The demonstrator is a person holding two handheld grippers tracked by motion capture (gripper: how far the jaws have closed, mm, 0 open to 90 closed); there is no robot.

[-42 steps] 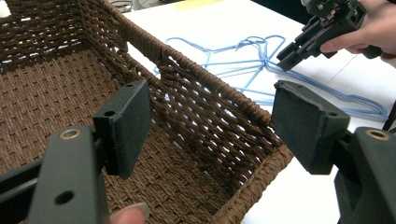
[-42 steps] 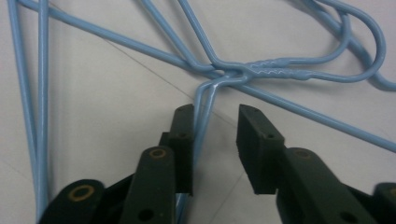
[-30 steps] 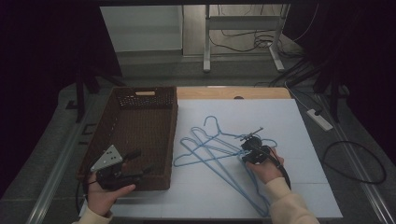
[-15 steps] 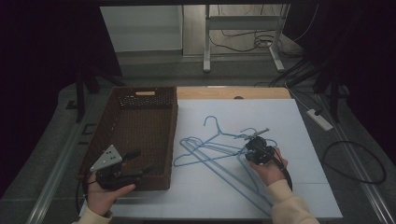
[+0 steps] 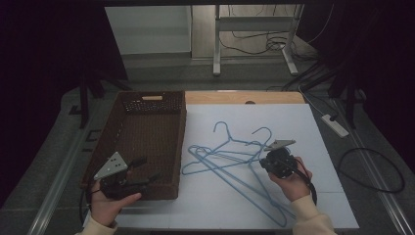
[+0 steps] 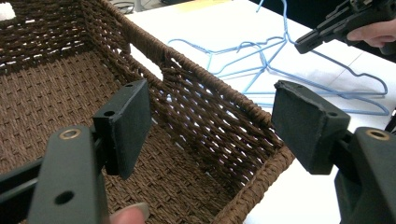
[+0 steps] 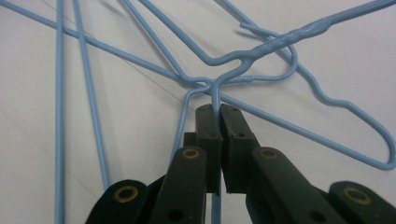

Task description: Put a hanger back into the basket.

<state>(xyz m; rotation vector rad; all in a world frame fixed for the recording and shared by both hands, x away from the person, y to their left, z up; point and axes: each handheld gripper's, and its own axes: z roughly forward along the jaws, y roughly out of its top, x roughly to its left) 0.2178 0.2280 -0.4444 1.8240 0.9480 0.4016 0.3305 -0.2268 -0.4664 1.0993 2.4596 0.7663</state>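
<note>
The right tool (image 7: 215,109) had its two black jaws pressed together on the thin wire of a blue hanger (image 7: 261,49), gripping it just below the twisted neck where the wire bends up toward the hook; its jaws had just been closing on that wire. In the high view this right tool (image 5: 270,159) sat in the person's right hand (image 5: 289,178) over the white table (image 5: 323,147), at the right side of a loose pile of blue wire hangers (image 5: 222,159). The pile lay flat on the table, just right of a brown woven basket (image 5: 147,132), with the hangers crossing one another, their hooks pointing toward the far edge and one long shoulder reaching down toward the near edge. How many hangers were in the pile could not be told for sure. The left tool (image 6: 210,116) had its jaws wide apart with nothing between the pads, and it was held above the near corner of the basket, looking across the basket's woven wall toward the hangers. In the high view the left tool (image 5: 142,171) rested in the left hand (image 5: 110,200) at the basket's near end, well apart from the hangers. A grey three-cornered plate (image 5: 111,165) stood on top of it.
</note>
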